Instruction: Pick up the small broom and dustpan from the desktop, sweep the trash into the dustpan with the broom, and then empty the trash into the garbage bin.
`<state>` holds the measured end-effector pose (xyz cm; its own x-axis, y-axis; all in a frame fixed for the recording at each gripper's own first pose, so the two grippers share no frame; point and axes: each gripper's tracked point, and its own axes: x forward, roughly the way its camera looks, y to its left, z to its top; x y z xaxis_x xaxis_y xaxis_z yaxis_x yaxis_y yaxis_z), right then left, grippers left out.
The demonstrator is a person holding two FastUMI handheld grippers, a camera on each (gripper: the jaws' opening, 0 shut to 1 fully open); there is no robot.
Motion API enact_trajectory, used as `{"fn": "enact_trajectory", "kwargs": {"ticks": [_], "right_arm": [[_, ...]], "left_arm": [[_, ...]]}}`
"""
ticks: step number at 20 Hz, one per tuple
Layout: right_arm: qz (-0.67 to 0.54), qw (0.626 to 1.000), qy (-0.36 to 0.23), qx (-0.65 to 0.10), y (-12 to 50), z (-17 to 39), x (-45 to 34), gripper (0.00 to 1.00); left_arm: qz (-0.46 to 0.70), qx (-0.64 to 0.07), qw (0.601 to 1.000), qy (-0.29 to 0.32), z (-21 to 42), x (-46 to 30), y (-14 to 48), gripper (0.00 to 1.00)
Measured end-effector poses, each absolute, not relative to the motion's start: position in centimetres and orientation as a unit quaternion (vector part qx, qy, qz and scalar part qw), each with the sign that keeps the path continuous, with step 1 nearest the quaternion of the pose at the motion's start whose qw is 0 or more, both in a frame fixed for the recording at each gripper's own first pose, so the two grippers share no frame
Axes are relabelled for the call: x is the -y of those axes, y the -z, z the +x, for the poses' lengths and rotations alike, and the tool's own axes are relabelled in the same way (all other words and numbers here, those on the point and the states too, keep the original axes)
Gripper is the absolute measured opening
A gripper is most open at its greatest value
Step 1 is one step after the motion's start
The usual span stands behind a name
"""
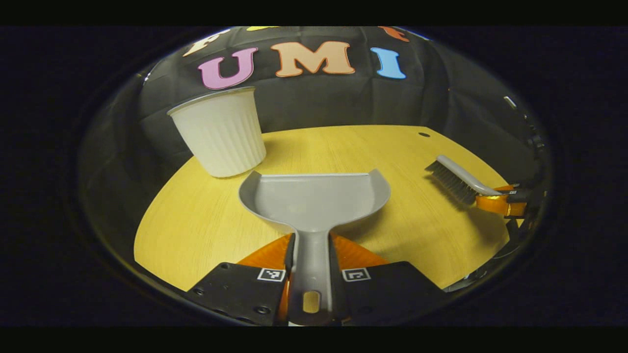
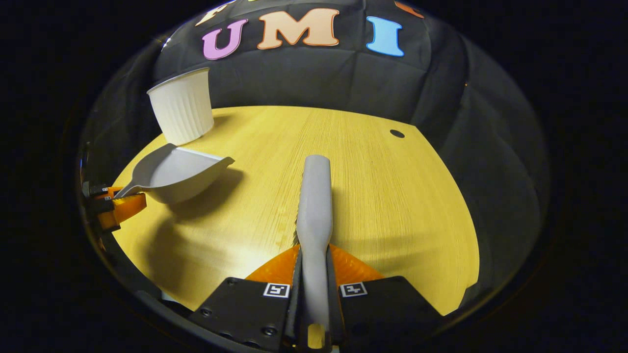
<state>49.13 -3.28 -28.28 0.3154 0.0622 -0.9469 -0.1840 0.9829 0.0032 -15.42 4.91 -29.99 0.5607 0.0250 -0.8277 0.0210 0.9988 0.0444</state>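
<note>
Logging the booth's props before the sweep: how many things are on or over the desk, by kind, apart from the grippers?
Dustpan: 1, grey, held by its handle in the left gripper.
Small broom: 1, grey, held in the right gripper.
Garbage bin: 1, white, ribbed, standing on the desk.
Total: 3

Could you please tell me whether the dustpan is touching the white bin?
Cannot tell. In the right gripper view the dustpan rim meets the bin base in the image, but it may only overlap; the left gripper view hides that spot.
</note>
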Motion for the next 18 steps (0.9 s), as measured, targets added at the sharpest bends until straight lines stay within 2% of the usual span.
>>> {"fn": "enact_trajectory", "kwargs": {"ticks": [3, 5, 11, 13, 14, 15, 16, 17, 18], "right_arm": [[-0.061, 0.790, -0.075, -0.605, 27.4, 49.4, 3.1, 0.22], [-0.064, 0.793, -0.074, -0.602, 26.5, 50.7, 2.8, 0.22], [-0.065, 0.786, -0.080, -0.609, 26.9, 49.4, 1.9, 0.26], [-0.064, 0.788, -0.082, -0.607, 26.1, 49.1, 2.2, 0.32], [-0.061, 0.789, -0.084, -0.606, 25.9, 49.1, 2.0, 0.40], [-0.058, 0.792, -0.085, -0.602, 25.3, 49.0, 2.2, 0.45], [-0.059, 0.796, -0.084, -0.596, 25.1, 49.3, 2.2, 0.60], [-0.058, 0.801, -0.084, -0.590, 24.8, 49.5, 2.0, 0.70], [-0.058, 0.806, -0.084, -0.583, 24.3, 49.8, 2.0, 0.84]], "left_arm": [[0.017, -0.490, 0.871, -0.004, -15.8, -4.8, 29.9, 0.27], [0.000, -0.494, 0.869, -0.009, -15.6, -4.5, 29.4, 0.28], [-0.004, -0.493, 0.870, -0.006, -16.0, -4.1, 29.6, 0.33], [0.001, -0.488, 0.873, 0.001, -15.8, -4.0, 29.5, 0.41], [0.006, -0.484, 0.875, 0.006, -15.7, -3.8, 29.3, 0.47], [0.012, -0.477, 0.879, 0.006, -15.8, -3.8, 28.6, 0.60], [0.018, -0.467, 0.884, 0.008, -15.7, -3.8, 27.6, 0.79], [0.023, -0.458, 0.888, 0.010, -15.6, -3.5, 27.3, 0.99], [0.028, -0.451, 0.892, 0.012, -15.3, -3.3, 26.4, 0.96]]}}
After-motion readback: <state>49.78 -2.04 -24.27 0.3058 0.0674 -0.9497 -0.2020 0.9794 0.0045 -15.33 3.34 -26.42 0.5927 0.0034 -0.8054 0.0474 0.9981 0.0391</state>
